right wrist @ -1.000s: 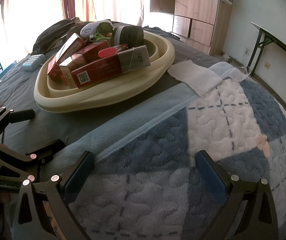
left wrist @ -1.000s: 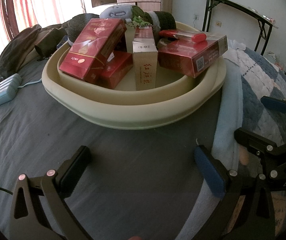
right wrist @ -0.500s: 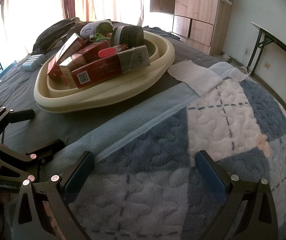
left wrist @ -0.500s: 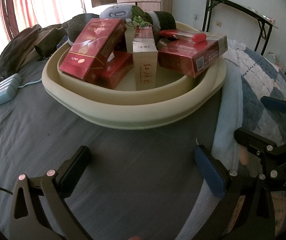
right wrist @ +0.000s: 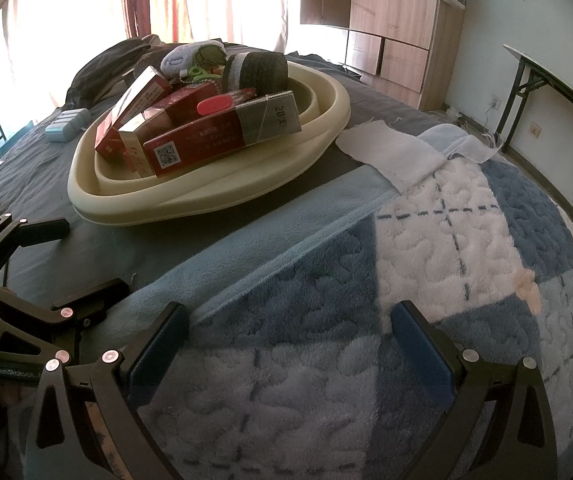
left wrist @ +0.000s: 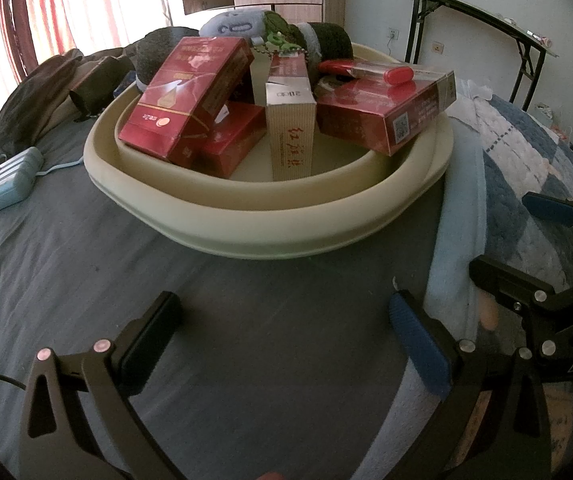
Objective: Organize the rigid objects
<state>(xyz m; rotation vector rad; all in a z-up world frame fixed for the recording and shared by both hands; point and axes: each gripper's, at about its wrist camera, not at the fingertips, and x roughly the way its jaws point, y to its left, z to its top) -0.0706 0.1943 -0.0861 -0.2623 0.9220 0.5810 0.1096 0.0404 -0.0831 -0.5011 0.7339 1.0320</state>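
The cream basin (left wrist: 270, 216) on the bed (left wrist: 86, 280) holds a jumbled heap of red cigarette cartons (left wrist: 190, 100), a red lighter (left wrist: 396, 75) and rolled socks (right wrist: 256, 68); sorting looks unstarted. Left gripper (left wrist: 282, 320) and right gripper (right wrist: 286, 336) hover nearby, fingers wide, empty.

Just a blue plaid blanket (right wrist: 466, 264) over a grey sheet (left wrist: 86, 264), folding table (left wrist: 482, 16) and wooden wardrobe (right wrist: 398, 20) behind.

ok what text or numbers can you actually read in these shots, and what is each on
"DAS": right gripper body, cut off at the frame edge.
"GenRobot": left gripper body, cut off.
"20": grey end of the long red carton.
Red Chinese characters on the upright beige pack: too blurred to read.
QR code on the carton; small print unreadable.
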